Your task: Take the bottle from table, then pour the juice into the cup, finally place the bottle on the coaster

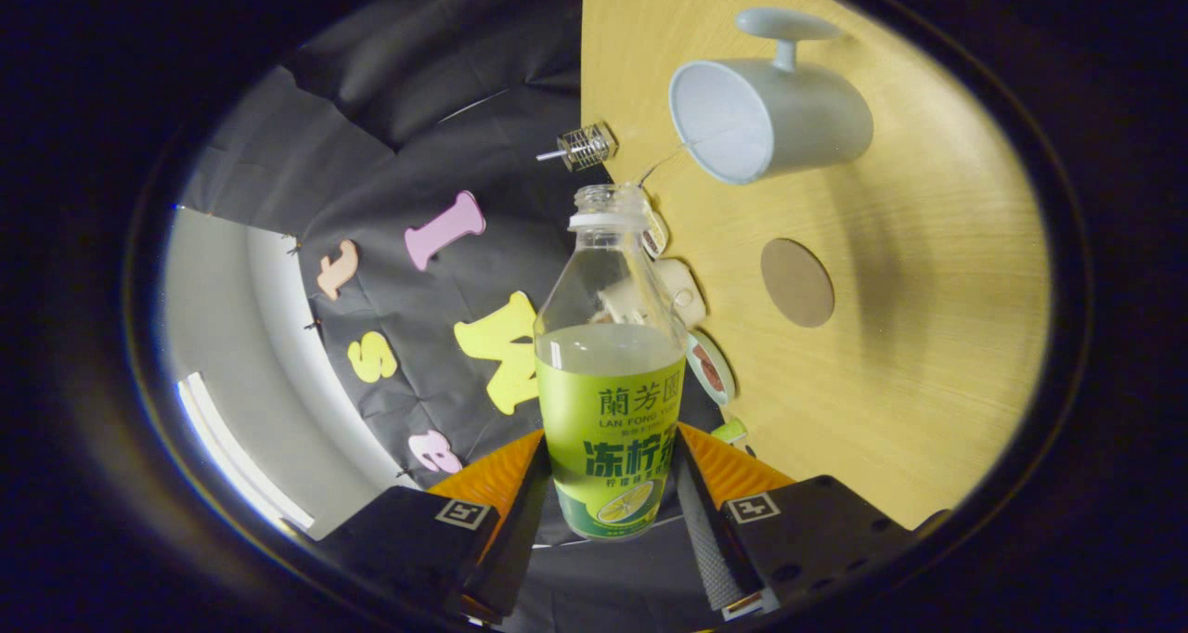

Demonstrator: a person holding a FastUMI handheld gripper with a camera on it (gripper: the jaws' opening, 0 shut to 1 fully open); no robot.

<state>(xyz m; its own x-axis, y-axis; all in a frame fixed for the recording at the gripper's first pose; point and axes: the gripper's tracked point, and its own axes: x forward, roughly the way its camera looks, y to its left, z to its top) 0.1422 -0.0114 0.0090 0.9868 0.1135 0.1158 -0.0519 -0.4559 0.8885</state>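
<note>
My gripper (610, 471) is shut on a clear juice bottle (608, 373) with a green label, both fingers pressing on its lower body. The bottle has no cap and holds pale liquid up to about the label's top. The whole scene is rolled on its side, so the wooden table (928, 336) stands like a wall beside the bottle. A pale blue cup (770, 118) with a handle sits on the table beyond the bottle's mouth, its opening turned toward the bottle. A thin streak runs from the mouth to the cup's rim. The round brown coaster (796, 282) lies on the table next to the cup.
A small wire cage piece (587, 146) sits at the table's edge near the bottle's mouth. Several small items, among them a round white one (710, 368), line that same edge behind the bottle. Black cloth hangs beyond the table.
</note>
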